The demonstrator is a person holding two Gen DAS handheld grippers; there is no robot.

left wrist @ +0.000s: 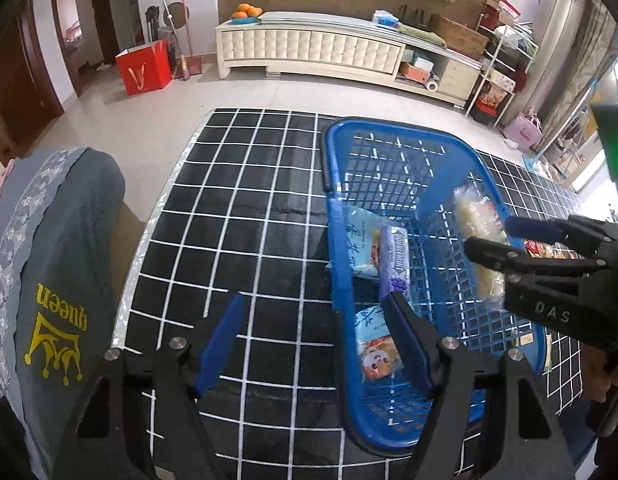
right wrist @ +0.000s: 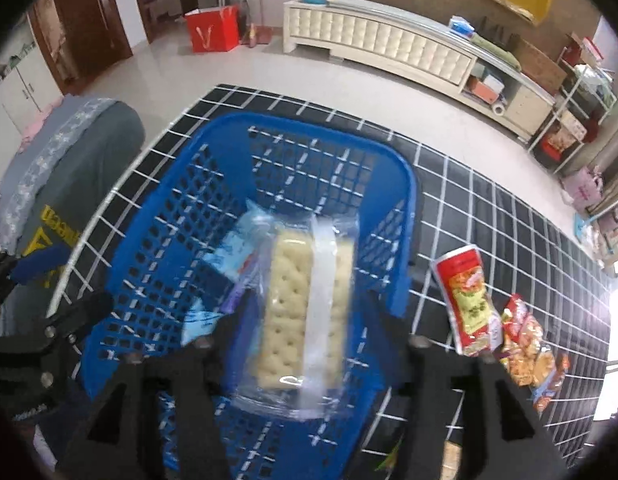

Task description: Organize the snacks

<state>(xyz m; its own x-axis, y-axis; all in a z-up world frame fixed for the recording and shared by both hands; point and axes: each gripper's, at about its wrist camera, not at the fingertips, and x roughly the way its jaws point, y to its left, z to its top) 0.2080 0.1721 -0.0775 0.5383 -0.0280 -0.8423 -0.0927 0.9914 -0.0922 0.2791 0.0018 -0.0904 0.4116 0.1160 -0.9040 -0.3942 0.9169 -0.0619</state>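
A blue plastic basket (left wrist: 389,126) (right wrist: 309,120) stands on the black grid-pattern tablecloth (left wrist: 249,200). Inside lie two light-blue snack packets (left wrist: 361,248) and a purple gum pack (left wrist: 395,264). My left gripper (left wrist: 315,298) is open and straddles the basket's left wall, one finger inside and one outside. My right gripper (right wrist: 313,312) (left wrist: 493,236) hangs over the basket with its jaws apart. A clear packet of crackers (right wrist: 305,300) (left wrist: 481,236) sits between the fingers, and a gap shows beside it. A red snack packet (right wrist: 469,300) and an orange snack bag (right wrist: 529,356) lie on the table to the basket's right.
A grey cushion with yellow "queen" print (left wrist: 57,280) stands against the table's left edge. Beyond the table's far edge is bare floor with a red bag (left wrist: 143,68), a white cabinet (left wrist: 309,48) and shelves at the right.
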